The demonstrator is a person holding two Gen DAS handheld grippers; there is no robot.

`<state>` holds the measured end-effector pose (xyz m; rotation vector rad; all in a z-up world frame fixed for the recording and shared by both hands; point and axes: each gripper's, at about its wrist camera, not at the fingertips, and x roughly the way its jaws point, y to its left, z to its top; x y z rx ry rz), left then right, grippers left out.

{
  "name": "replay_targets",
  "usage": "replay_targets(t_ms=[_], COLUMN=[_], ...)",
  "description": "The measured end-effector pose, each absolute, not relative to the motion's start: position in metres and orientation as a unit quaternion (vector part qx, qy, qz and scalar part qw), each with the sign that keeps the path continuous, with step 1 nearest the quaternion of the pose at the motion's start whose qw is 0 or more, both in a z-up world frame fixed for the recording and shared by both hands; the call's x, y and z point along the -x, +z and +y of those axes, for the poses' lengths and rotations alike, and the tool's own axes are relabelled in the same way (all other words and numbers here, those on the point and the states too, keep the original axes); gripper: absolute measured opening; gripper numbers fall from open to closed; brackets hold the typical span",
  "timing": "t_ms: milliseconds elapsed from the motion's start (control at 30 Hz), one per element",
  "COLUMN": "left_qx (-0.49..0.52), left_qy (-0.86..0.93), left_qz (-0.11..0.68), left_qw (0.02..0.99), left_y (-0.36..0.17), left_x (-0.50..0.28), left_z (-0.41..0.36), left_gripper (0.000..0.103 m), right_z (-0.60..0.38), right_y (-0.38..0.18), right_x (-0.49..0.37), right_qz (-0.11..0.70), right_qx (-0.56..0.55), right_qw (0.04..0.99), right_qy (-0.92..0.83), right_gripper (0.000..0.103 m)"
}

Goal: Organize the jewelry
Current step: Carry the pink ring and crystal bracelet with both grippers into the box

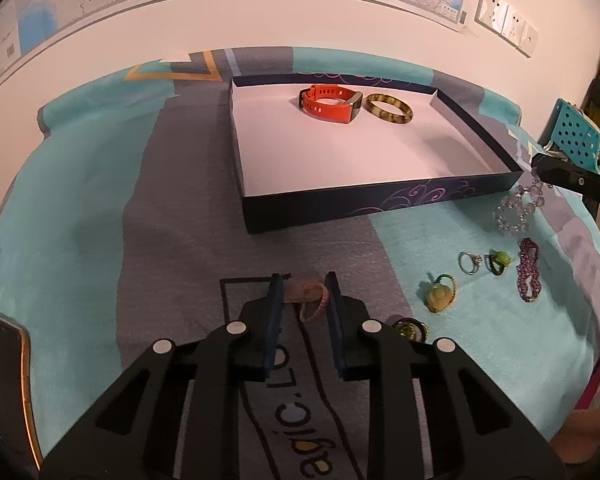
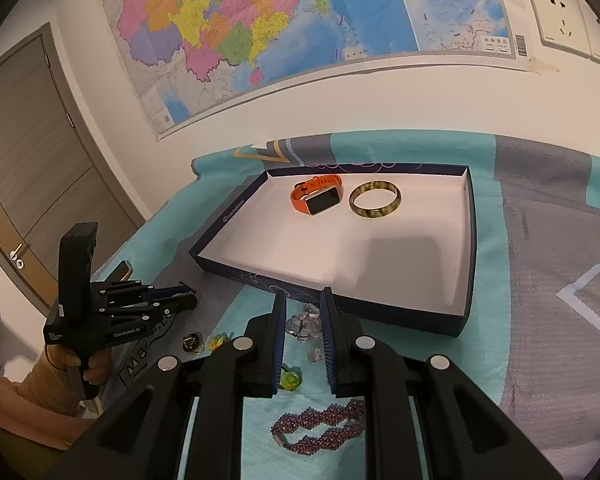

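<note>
Box (image 1: 380,196) on the bed (image 1: 80,208) holds an orange watch (image 1: 328,104) and a bangle (image 1: 389,107) side by side near its far wall. Left gripper (image 1: 302,294) jaws spread around a pinkish bracelet (image 1: 314,300), contact unclear. Right gripper (image 2: 303,320) jaws spread around a clear bead bracelet (image 2: 305,326) just before the box; purple bracelet (image 2: 320,426), rings (image 1: 471,261) lie nearby.

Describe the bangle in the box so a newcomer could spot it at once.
Start at the dark blue box with the white floor, lying on the teal cloth. Two things lie near its far wall: the bangle is the right one, beside the orange watch. It is a rigid, mottled olive-brown ring, without strap or screen.
</note>
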<state>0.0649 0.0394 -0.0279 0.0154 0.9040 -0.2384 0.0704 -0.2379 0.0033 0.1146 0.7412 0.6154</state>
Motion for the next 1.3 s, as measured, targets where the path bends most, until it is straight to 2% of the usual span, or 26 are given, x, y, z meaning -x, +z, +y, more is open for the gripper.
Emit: replay_targets(t_ms=[533, 1300], left_qx=[-0.007, -0.005], left_qy=[-0.138, -0.164], left_qz=[0.392, 0.367], left_qw=[0.909, 0.916], left_y=[0.005, 0.026], left_x=[-0.051, -0.065], left_z=[0.03, 0.012], left_gripper=[0.021, 0.021], right_z=[-0.236, -0.228], right_y=[0.018, 0.047], right_x=[-0.069, -0.082], right_qz=[0.339, 0.311], right_qx=[-0.051, -0.034], right_qw=[0.891, 0.9], right_qy=[0.297, 0.304], right_gripper=[0.015, 0.015])
